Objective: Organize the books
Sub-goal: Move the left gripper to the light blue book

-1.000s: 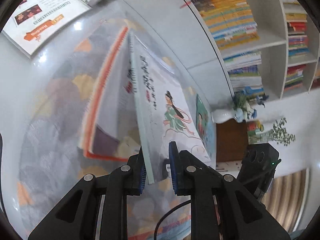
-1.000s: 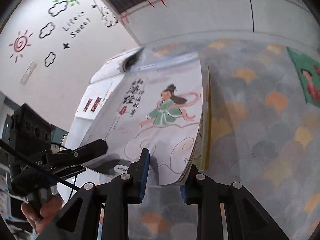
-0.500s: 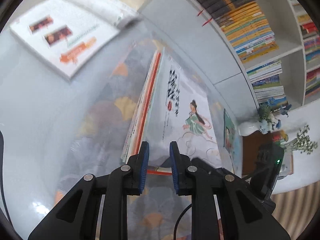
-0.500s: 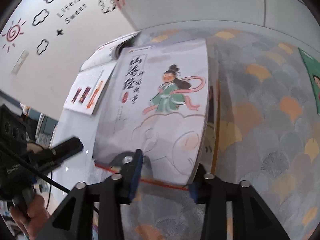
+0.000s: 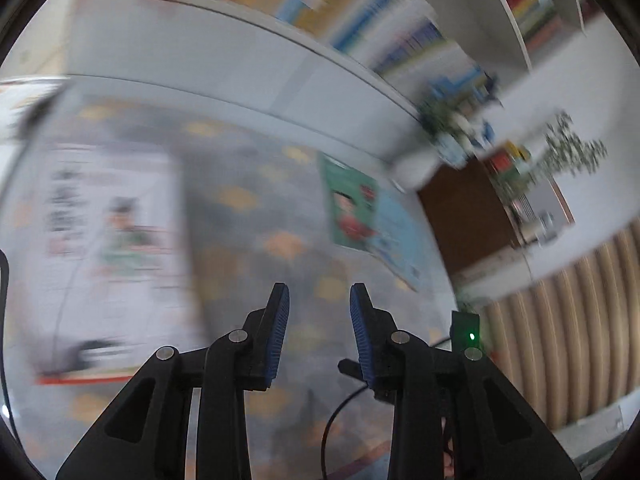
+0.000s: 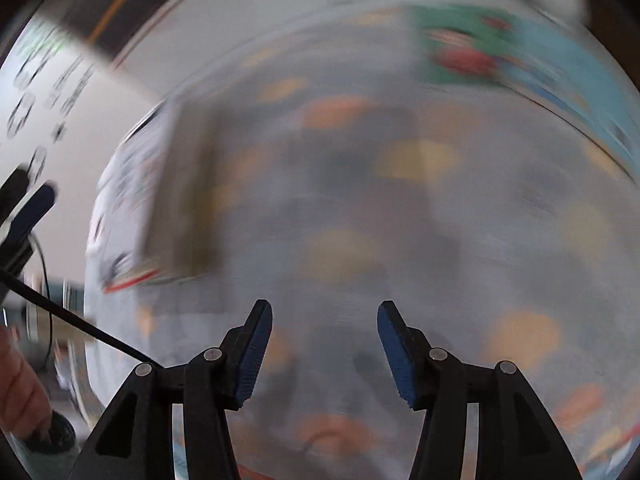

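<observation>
We saw both views heavily smeared by motion blur, so fine detail was lost. The landmark was the white picture book point(image 5: 108, 240) with a green-robed figure on its cover, lying flat on top of an orange-edged book on the patterned tablecloth point(image 5: 248, 208).

Our left gripper point(image 5: 319, 300) hung above the cloth to the right of that white book, clear of it. Its blue-padded jaws stood apart, having just been opening, with only bare cloth between them; it had hold of nothing.

Our right gripper point(image 6: 325, 312) was likewise over the cloth, to the right of the white book point(image 6: 128, 208) and nearer us than its bottom edge. Its jaws stood wider still, also having just been opening, and nothing lay between the pads.

A second book, green-covered point(image 5: 352, 200) with a light blue one touching its right side, lay well apart from the white book, further right, near the table's far right edge. In the right wrist view that green book point(image 6: 460, 44) sat at the upper right.

Beyond the white book, past the table's far edge, a white bookshelf point(image 5: 400, 32) full of coloured spines showed as streaks. At the left edge of the right wrist view, left of the white book, a hand point(image 6: 20, 392) gripped a handle.
</observation>
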